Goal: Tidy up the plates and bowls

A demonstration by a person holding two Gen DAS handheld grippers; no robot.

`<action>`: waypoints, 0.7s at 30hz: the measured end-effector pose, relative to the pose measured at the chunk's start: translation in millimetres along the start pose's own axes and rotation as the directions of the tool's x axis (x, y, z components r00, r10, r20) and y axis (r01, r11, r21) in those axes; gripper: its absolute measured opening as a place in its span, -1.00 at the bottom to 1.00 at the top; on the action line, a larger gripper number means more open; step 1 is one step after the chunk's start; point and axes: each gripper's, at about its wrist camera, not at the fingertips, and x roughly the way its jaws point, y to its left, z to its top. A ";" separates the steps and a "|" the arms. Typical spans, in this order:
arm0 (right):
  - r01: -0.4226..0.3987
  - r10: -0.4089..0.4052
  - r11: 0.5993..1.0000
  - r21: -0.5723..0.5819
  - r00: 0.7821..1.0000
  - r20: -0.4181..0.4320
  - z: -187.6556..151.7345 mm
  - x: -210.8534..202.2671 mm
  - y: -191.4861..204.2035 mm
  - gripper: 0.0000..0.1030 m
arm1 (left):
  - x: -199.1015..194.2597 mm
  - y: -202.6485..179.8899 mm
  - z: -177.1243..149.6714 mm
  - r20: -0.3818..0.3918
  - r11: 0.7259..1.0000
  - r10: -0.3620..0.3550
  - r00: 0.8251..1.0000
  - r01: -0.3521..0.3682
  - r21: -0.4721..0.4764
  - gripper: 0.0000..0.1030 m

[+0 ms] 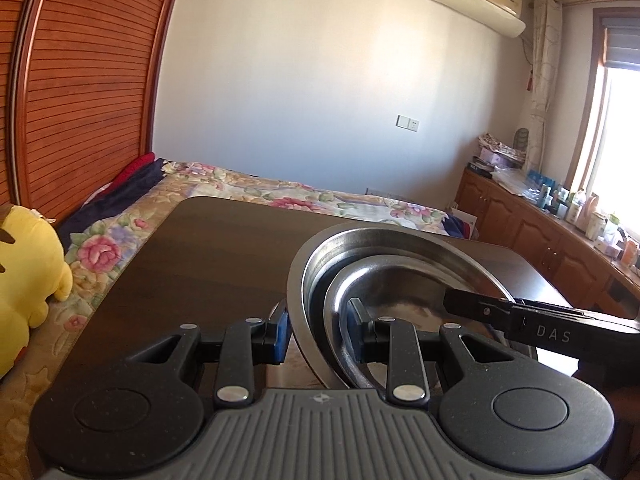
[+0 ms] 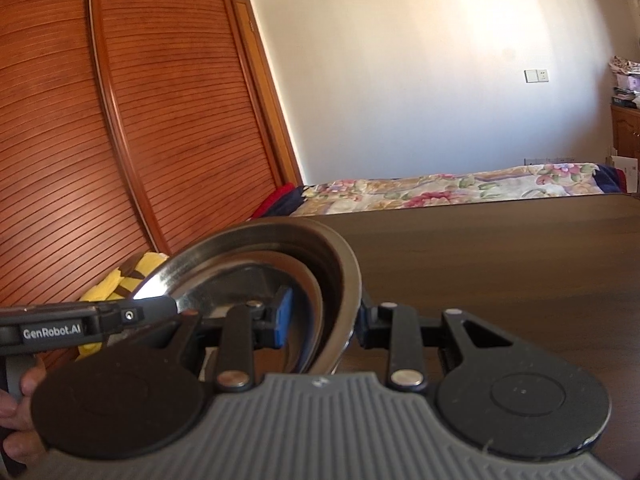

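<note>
Both grippers, left gripper [image 1: 318, 334] and right gripper [image 2: 324, 322], pinch opposite rims of the steel bowl [image 1: 400, 256], a smaller dish [image 1: 396, 300] already nested inside, carried over the dark table [image 1: 224, 252], so setting down apparently remains.

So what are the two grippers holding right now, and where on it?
Both hold the stacked metal bowls: the left gripper clamps the rim on one side, the right gripper the opposite rim.

Black fingers [image 1: 280, 330] with blue pads, ribbed grey bodies.
</note>
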 end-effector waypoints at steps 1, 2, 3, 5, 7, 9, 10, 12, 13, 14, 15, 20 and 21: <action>-0.003 0.003 1.000 -0.001 1.000 -0.006 -0.4 2.4 2.0 -0.34 | 0.0 1.9 -0.3 -0.001 1.000 0.004 1.000 -0.004 -0.003 -0.39; -0.007 0.007 1.000 -0.005 1.000 -0.010 -1.1 4.3 3.8 -0.34 | 0.0 4.4 -0.8 -0.002 1.000 0.008 1.000 -0.008 -0.005 -0.39; -0.010 0.010 1.000 -0.008 1.000 -0.016 -1.7 6.2 5.1 -0.34 | -0.1 6.4 -1.7 -0.004 1.000 0.012 1.000 -0.012 -0.008 -0.39; -0.015 0.014 1.000 -0.016 1.000 -0.025 -3.7 8.9 8.2 -0.34 | 0.1 9.7 -3.5 -0.008 1.000 0.014 1.000 -0.014 -0.013 -0.39; -0.017 0.017 1.000 -0.021 0.999 -0.034 -4.9 11.1 10.6 -0.34 | 0.6 11.0 -5.7 -0.013 1.000 0.016 1.000 -0.016 -0.017 -0.39; -0.019 0.018 1.000 -0.023 0.999 -0.041 -5.9 12.0 11.8 -0.34 | 1.9 11.0 -6.5 -0.019 1.000 0.014 1.000 -0.014 -0.017 -0.39; -0.018 0.017 1.000 -0.023 0.999 -0.045 -6.1 12.5 12.1 -0.34 | 2.5 11.4 -7.0 -0.021 1.000 0.013 1.000 -0.013 -0.017 -0.39; -0.015 0.014 1.000 -0.022 0.999 -0.049 -6.6 13.6 12.8 -0.34 | 3.4 11.5 -7.3 -0.024 1.000 0.011 1.000 -0.012 -0.018 -0.39; -0.013 0.012 1.000 -0.022 0.999 -0.051 -6.8 13.9 12.5 -0.34 | 3.8 12.4 -7.5 -0.026 1.000 0.011 1.000 -0.011 -0.019 -0.39; -0.013 0.012 1.000 -0.022 0.999 -0.052 -7.0 14.3 13.3 -0.34 | 4.4 13.5 -7.6 -0.027 1.000 0.011 1.000 -0.012 -0.019 -0.39; -0.012 0.011 1.000 -0.023 0.998 -0.054 -7.4 14.4 13.5 -0.34 | 4.8 13.8 -7.7 -0.027 1.000 0.013 1.000 -0.013 -0.018 -0.39; -0.012 0.010 1.000 -0.024 0.998 -0.060 -9.2 16.4 14.8 -0.34 | 5.5 14.1 -8.7 -0.020 1.000 0.011 1.000 -0.011 -0.010 -0.39; -0.012 0.010 1.000 -0.024 0.998 -0.055 -9.5 16.4 14.7 -0.34 | 5.5 14.2 -8.7 -0.019 1.000 0.013 1.000 -0.013 -0.008 -0.39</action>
